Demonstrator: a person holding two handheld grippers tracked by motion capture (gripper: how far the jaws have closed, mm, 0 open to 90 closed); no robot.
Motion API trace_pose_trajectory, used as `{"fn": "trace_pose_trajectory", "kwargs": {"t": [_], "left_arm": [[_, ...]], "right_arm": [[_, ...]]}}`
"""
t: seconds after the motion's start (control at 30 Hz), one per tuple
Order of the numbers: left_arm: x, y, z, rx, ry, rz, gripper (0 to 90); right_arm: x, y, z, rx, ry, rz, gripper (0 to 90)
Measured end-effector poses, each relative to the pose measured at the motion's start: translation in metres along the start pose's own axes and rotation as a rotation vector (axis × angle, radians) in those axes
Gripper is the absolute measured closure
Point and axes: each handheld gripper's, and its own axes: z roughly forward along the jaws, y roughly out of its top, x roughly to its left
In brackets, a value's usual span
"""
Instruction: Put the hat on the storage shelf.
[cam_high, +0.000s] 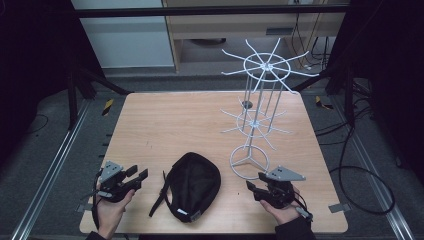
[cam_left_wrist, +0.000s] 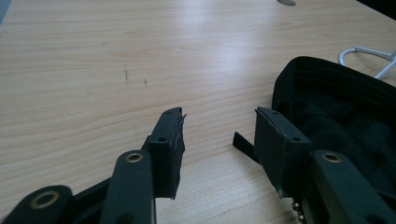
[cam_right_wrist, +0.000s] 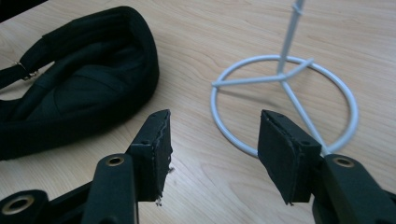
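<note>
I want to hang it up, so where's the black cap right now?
In the high view the black cap lies upside down at the table's near edge, between the left gripper and right gripper, beside the white rack.

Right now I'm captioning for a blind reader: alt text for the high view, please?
A black cap lies upside down on a wooden table between the open left gripper and open right gripper. A white wire rack stands behind the right one.

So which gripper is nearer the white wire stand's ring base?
Right. The right gripper sits just in front of the white wire stand's ring base, jaws open, almost at its rim. The left gripper is across the black cap, well apart.
</note>
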Motion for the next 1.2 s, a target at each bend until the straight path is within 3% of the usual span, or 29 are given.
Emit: {"fn": "trace_pose_trajectory", "kwargs": {"t": [0.27, 0.47, 0.73, 1.0, 1.17, 1.2], "left_arm": [[-0.011, 0.003, 0.006, 0.012, -0.03, 0.028, 54.2], [-0.018, 0.004, 0.01, 0.02, -0.062, 0.024, 55.9], [-0.034, 0.004, 0.029, 0.081, -0.093, 0.071, 55.6], [-0.038, 0.002, 0.042, 0.131, -0.114, 0.087, 56.3], [-0.039, -0.001, 0.051, 0.177, -0.127, 0.098, 60.2], [-0.04, -0.002, 0.053, 0.189, -0.13, 0.098, 64.2]], "right_arm": [[0.016, 0.011, 0.015, 0.014, 0.051, -0.024, 45.8], [0.027, 0.017, 0.023, 0.017, 0.082, -0.035, 47.7], [0.048, 0.027, 0.042, 0.047, 0.148, -0.06, 51.4], [0.052, 0.028, 0.056, 0.077, 0.14, -0.042, 50.4], [0.052, 0.026, 0.068, 0.106, 0.135, -0.023, 47.9], [0.052, 0.026, 0.073, 0.119, 0.132, -0.022, 46.8]]}}
